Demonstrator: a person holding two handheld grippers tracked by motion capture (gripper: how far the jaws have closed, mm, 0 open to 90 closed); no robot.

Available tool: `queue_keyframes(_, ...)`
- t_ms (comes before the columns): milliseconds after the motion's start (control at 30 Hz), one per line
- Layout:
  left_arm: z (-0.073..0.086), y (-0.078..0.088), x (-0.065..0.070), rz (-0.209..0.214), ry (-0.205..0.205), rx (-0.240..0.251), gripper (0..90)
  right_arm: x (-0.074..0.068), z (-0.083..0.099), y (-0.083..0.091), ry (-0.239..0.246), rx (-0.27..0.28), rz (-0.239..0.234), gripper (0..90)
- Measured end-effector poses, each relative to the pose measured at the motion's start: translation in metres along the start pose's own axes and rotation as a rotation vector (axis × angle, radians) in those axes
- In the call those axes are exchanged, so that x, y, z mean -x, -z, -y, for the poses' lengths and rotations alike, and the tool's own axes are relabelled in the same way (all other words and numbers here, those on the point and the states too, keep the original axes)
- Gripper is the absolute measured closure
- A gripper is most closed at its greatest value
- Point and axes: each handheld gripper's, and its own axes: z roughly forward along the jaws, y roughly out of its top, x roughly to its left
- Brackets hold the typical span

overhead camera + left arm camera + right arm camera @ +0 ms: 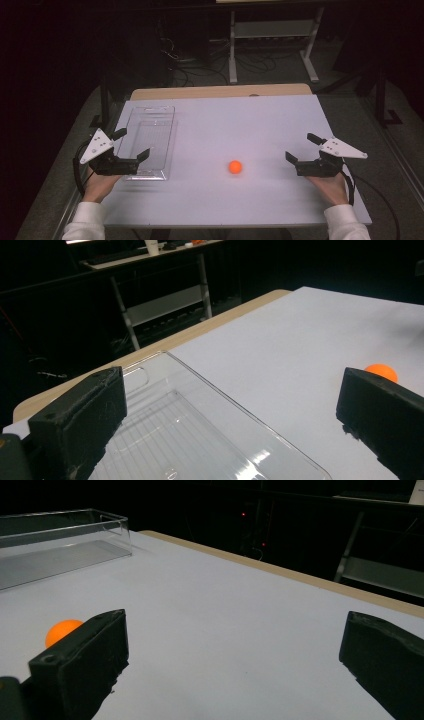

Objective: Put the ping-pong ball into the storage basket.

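Left to right: the left gripper (134,144) sits at the table's (260,200) left edge, its fingers (80,415) spread wide and holding nothing, one over the near end of a clear plastic tray (150,120). The tray lies lengthwise along the left margin, its walls low and nothing inside it. Right of it, white surface runs open to one orange ball (235,167), which rests well apart from the tray and nearer the right gripper (302,148). That gripper hovers by the right edge, its fingers (82,660) likewise wide apart and holding nothing; no object lies between it and the ball. A tan strip marks the far edge. Count: two grippers, one tray, one ball.
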Motion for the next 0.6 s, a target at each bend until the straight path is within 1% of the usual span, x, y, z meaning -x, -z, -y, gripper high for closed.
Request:
queue_keyframes(67, -0.002, 0.0, -0.002, -0.001, -0.003, -0.008, 0.0, 0.0, 0.0, 0.0, 0.0, 0.0, 0.0, 0.0)
queue_keyframes(167, -0.008, -0.001, -0.004, 0.002, -0.001, -0.004, 0.0, 0.0, 0.0, 0.0, 0.001, -0.001, 0.0, 0.0)
queue_keyframes(233, -0.011, -0.002, -0.005, 0.005, -0.019, -0.017, 0.0, 0.0, 0.0, 0.0, 0.0, -0.001, -0.001, 0.0)
queue_keyframes(600, -0.027, -0.012, -0.001, 0.04, -0.063, -0.05, 0.0, 0.0, 0.0, 0.0, -0.001, 0.0, 0.0, 0.0)
